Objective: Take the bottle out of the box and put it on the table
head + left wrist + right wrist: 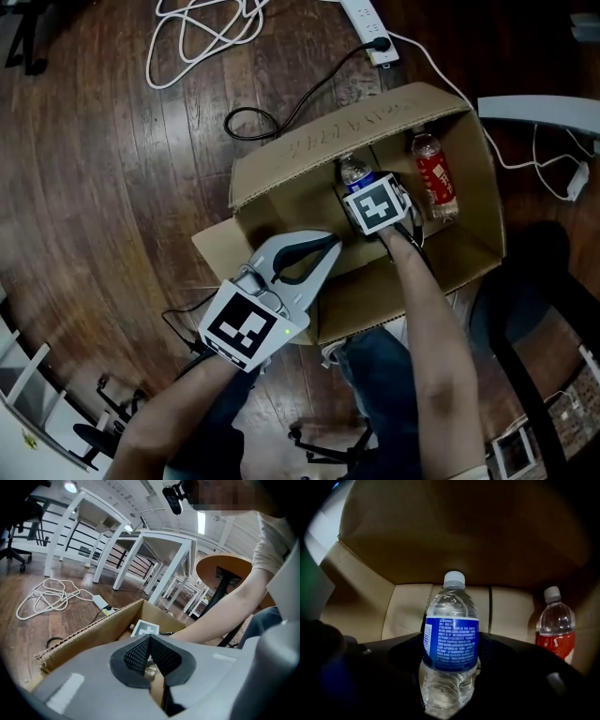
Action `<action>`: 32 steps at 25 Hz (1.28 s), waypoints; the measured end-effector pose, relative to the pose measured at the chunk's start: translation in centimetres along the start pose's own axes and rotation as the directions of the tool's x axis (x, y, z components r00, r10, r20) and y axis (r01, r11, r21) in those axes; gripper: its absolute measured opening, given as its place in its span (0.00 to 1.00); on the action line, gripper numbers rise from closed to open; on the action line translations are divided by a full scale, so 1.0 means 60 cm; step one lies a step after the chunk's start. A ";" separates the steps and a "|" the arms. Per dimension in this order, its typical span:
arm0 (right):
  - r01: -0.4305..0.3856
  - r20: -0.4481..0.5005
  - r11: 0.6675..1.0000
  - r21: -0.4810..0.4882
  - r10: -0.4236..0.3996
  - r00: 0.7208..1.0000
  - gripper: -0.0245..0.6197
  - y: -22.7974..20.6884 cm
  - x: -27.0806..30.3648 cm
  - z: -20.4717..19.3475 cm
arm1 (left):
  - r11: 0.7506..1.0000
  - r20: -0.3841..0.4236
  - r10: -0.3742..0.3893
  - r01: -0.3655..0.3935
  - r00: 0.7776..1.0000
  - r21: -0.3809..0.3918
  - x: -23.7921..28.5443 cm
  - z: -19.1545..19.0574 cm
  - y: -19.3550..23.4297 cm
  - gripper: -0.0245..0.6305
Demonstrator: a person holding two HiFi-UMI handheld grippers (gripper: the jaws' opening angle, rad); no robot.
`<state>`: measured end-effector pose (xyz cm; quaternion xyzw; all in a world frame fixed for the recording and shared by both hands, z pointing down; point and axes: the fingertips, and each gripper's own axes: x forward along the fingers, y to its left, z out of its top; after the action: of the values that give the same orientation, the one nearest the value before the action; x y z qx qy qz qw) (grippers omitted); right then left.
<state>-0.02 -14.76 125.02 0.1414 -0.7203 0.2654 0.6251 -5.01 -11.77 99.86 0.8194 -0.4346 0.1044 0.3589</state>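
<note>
At the left, the left gripper [328,246] is pinching the near wall of the cardboard box [281,159], its jaws closed on it. Inside, the blue-label bottle [353,172] is lying on the box floor, and the right gripper [377,212] is straddling it, jaws spread wide and not pressing. Being full of water, it is probably weighing a fair bit, and its thin, slick plastic will give, so the label band looks like the safest hold. Only the right gripper view is showing that gap; in the head view the marker cube is covering it. Farther right, a red-label bottle [436,183] is lying too.

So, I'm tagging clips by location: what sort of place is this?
Probably an office or lab workroom: rows of white desks, a black office chair, and a power strip lying on a wooden floor.
</note>
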 end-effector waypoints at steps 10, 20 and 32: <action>0.067 0.024 0.997 0.039 -0.068 0.997 0.49 -0.008 -0.006 0.003 | 1.000 -0.005 0.003 -0.003 1.000 0.015 0.006 0.000 -0.001 0.02; 0.062 0.152 0.994 0.094 -0.076 0.986 0.48 0.012 -0.077 -0.008 | 1.000 -0.030 0.024 -0.024 0.999 -0.010 -0.021 -0.007 -0.034 0.02; 0.039 0.301 0.987 0.156 -0.085 0.950 0.48 0.065 -0.302 0.032 | 0.999 -0.040 0.046 -0.045 0.998 0.030 -0.099 0.113 -0.108 0.02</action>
<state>-0.45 -14.98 106.41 0.2496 -0.7821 0.2732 0.5014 -4.42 -10.22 88.87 0.8122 -0.4444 0.1354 0.3530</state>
